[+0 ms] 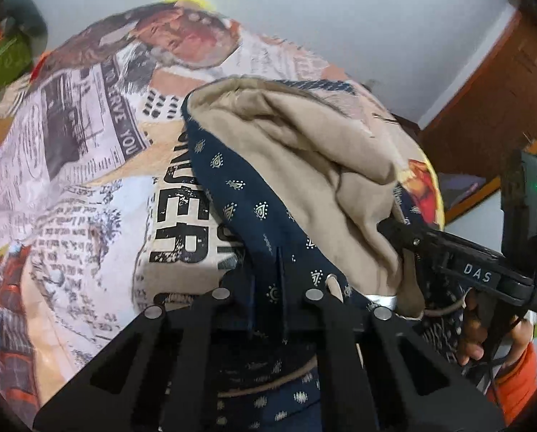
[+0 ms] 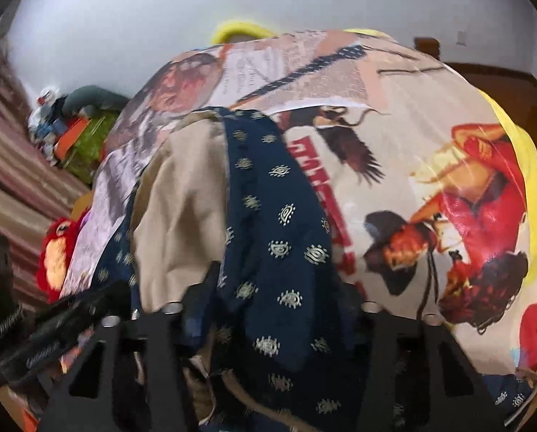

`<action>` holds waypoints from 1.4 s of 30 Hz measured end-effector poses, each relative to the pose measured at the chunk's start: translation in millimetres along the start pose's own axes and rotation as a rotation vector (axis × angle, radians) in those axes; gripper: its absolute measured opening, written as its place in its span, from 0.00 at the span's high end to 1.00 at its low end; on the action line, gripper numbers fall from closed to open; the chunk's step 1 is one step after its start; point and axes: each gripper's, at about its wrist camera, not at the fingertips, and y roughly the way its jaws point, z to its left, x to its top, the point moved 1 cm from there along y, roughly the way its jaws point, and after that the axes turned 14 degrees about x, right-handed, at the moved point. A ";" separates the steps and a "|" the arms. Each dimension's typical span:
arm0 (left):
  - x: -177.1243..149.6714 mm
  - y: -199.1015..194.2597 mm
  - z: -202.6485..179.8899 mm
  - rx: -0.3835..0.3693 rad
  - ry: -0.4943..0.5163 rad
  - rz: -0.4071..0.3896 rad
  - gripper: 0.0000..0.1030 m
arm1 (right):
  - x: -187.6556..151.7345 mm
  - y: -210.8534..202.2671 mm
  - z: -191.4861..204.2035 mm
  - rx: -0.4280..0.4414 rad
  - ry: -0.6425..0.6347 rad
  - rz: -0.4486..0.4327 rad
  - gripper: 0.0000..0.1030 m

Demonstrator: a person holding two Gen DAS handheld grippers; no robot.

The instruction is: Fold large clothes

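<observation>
A navy garment [image 1: 232, 187] with small pale motifs and a beige lining [image 1: 286, 144] lies bunched on a printed cover [image 1: 70, 180]. My left gripper [image 1: 266, 270] is shut on a navy fold at the garment's near edge. From the right, my right gripper [image 1: 387, 228] bites into the beige lining, held by a hand [image 1: 473, 331] in an orange sleeve. In the right wrist view the navy cloth [image 2: 279, 216] fills the gap of my right gripper [image 2: 282, 280], and both fingers press on it. The left gripper [image 2: 99, 298] shows blurred at lower left.
The cover [image 2: 430, 180] bears newspaper and film-poster prints, with a yellow edge [image 2: 527, 165] behind it. A red plush toy [image 2: 56, 252], a striped cloth [image 2: 16, 165] and a clutter pile [image 2: 77, 122] sit to the left. A wooden door frame [image 1: 484, 100] stands at the right.
</observation>
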 end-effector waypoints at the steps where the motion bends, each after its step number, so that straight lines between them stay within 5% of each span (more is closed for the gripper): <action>1: -2.4 -7.5 0.8 -0.009 0.009 -0.007 0.93 | -4.5 -4.7 5.1 0.017 -0.028 0.010 0.67; 3: -10.4 -25.3 1.9 -0.038 0.027 -0.014 0.94 | -11.8 -12.7 10.3 0.044 -0.053 0.024 0.77; 10: -58.1 -75.1 -9.8 -0.061 0.165 0.010 0.94 | -61.7 -57.9 35.5 0.085 -0.142 0.064 0.80; 20: -119.4 -81.4 -12.5 0.056 0.243 0.058 0.91 | -135.2 -97.8 38.5 -0.020 -0.170 0.152 0.79; 22: -122.2 -86.3 -11.0 0.082 0.256 0.043 0.85 | -139.3 -102.2 38.7 -0.040 -0.162 0.184 0.77; 26: -115.5 -104.1 -1.8 0.096 0.228 -0.028 0.52 | -134.6 -115.8 44.7 -0.056 -0.158 0.159 0.76; 28: -107.2 -112.0 5.3 0.101 0.190 -0.070 0.44 | -129.3 -123.1 49.2 -0.056 -0.157 0.130 0.74; 29: -101.7 -113.6 9.1 0.109 0.169 -0.087 0.43 | -126.4 -126.3 51.4 -0.052 -0.158 0.115 0.65; 32: -83.5 -107.9 17.3 0.130 0.121 -0.099 0.42 | -112.4 -134.4 57.7 -0.058 -0.162 0.035 0.13; 35: -66.6 -90.1 26.6 0.132 0.067 -0.080 0.42 | -97.2 -134.8 64.2 -0.037 -0.183 -0.055 0.10; 42: -43.3 -22.8 46.9 0.083 -0.073 0.024 0.42 | -49.7 -74.6 53.6 -0.007 -0.081 -0.019 0.10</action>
